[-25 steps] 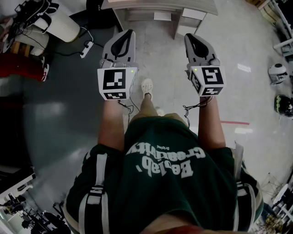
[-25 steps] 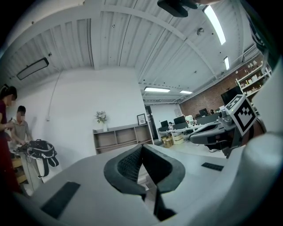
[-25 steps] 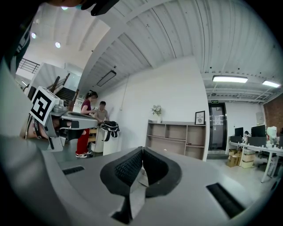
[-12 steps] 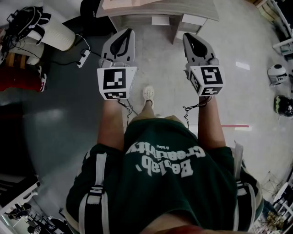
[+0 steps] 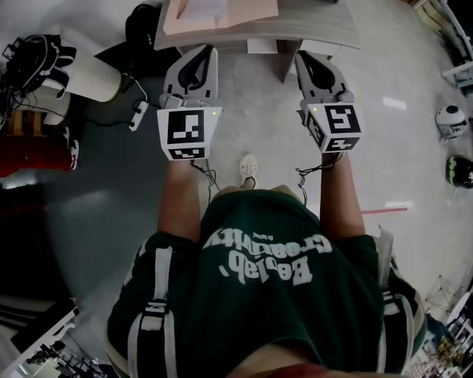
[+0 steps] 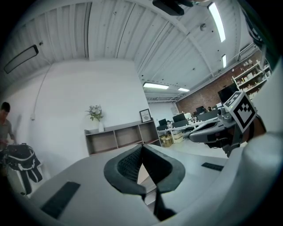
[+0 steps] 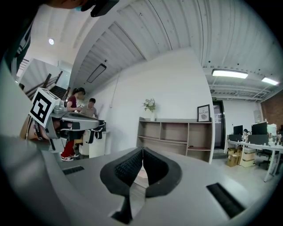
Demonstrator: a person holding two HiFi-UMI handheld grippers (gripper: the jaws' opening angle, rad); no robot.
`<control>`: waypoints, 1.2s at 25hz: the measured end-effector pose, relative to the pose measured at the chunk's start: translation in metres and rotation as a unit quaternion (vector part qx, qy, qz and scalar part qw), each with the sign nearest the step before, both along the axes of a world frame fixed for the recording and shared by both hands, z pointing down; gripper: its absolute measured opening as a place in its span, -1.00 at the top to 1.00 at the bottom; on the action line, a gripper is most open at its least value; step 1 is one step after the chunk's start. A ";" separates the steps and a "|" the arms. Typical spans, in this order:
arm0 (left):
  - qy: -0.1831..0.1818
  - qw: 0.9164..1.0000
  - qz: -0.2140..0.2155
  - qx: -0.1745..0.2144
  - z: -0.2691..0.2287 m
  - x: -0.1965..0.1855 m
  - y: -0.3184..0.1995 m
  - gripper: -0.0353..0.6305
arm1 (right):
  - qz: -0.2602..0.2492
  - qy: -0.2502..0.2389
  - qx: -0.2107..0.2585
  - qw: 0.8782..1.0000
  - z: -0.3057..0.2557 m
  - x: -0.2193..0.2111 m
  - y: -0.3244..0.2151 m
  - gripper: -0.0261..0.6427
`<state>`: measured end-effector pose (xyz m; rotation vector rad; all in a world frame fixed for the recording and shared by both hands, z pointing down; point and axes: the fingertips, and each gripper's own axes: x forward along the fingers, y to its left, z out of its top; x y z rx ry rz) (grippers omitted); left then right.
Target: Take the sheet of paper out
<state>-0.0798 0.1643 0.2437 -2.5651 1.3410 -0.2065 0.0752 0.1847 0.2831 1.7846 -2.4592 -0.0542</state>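
A grey desk (image 5: pixel 325 29) stands at the top edge of the head view. On it lies a pale pink folder (image 5: pixel 251 16) with a white sheet of paper (image 5: pixel 199 9) on top. My left gripper (image 5: pixel 207 52) and right gripper (image 5: pixel 303 59) are held level side by side, pointing at the desk and just short of its front edge. Both are shut with nothing between the pads. In the left gripper view the left gripper's (image 6: pixel 141 148) pads meet at the tip, and the right gripper's (image 7: pixel 143 150) pads do the same in its own view. Neither touches the paper.
A white cylindrical bin (image 5: pixel 92 74), a power strip with its cable (image 5: pixel 137 114) and a red object (image 5: pixel 33 151) lie on the floor at left. A low open shelf unit (image 7: pixel 174 137) stands against the far wall. People (image 7: pixel 79 103) sit at the left.
The person has walked toward the desk; it and the folder with the paper have come further into view at the top. Both grippers keep the same shut, level pose.
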 end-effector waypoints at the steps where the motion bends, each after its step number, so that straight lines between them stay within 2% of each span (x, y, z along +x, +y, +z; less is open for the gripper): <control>1: 0.000 1.000 0.001 0.000 0.000 -0.001 -0.012 0.83 | 0.002 -0.001 0.000 1.000 0.001 -0.001 -0.012 0.82; 14: -0.004 1.000 0.006 0.003 -0.004 -0.024 -0.122 0.83 | 0.003 -0.006 0.000 1.000 -0.002 -0.026 -0.126 0.82; 30: 0.012 1.000 0.009 -0.005 0.006 -0.038 -0.199 0.83 | 0.008 0.005 -0.002 1.000 0.004 -0.037 -0.197 0.82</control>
